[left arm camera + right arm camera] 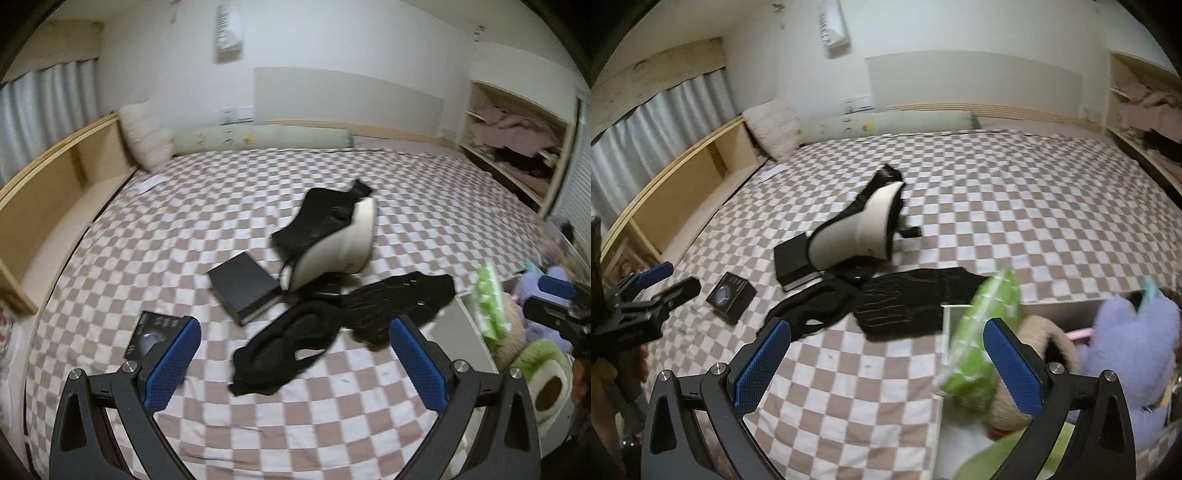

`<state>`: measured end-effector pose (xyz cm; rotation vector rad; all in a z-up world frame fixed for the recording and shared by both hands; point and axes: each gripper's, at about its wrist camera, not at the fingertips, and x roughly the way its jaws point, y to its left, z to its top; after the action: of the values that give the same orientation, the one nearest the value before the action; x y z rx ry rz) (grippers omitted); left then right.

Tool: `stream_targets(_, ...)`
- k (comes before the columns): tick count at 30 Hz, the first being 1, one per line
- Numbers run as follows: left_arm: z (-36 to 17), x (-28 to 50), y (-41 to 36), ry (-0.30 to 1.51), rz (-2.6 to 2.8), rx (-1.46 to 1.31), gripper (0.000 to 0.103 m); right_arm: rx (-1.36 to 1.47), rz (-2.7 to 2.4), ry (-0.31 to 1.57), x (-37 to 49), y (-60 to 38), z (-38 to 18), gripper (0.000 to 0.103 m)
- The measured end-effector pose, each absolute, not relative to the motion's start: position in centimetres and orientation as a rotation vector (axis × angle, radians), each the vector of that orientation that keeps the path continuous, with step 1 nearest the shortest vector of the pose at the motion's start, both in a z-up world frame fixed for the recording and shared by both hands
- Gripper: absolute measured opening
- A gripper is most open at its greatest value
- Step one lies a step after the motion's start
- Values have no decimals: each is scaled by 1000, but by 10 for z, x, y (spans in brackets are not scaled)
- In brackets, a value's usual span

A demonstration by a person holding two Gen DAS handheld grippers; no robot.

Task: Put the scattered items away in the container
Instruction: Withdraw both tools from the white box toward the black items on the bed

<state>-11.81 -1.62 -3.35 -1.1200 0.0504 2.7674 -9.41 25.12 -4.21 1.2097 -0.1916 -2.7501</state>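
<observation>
Ahead of the left gripper (295, 347), whose jaws stand wide apart and empty over the checkered bed (369, 413), lie the black cloth (284, 354), the dark garment (399, 302), the black book (243, 286), the white-and-black headset (332, 243) and a small black box (155, 332), all outside the container. From the right wrist view, the right gripper (886, 362) is likewise spread and holds nothing; the container (1067, 310) sits just to its right, already crowded with a green packet (982, 339), a purple plush toy (1126, 354) and a beige plush (1045, 339), so I judge the tidying partly done.
</observation>
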Motion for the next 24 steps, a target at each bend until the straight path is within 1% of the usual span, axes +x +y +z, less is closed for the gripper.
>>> stream_targets(8, -62, -142, -70, 15, 2855, -1265, 103, 1214, -2663, -159, -116, 214, -55, 103)
stream_targets(11, -71, -149, -86, 22, 2884, -1297, 103, 1241, -2638, -191, -126, 203, -63, 103)
stream_targets(15, -87, -162, -109, 33, 2902, -1354, 103, 1296, -2565, -285, -140, 192, -76, 103)
stream_targets(24, -134, -194, -146, 128, 2883, -1503, 103, 1431, -2348, -480, -161, 162, -114, 102)
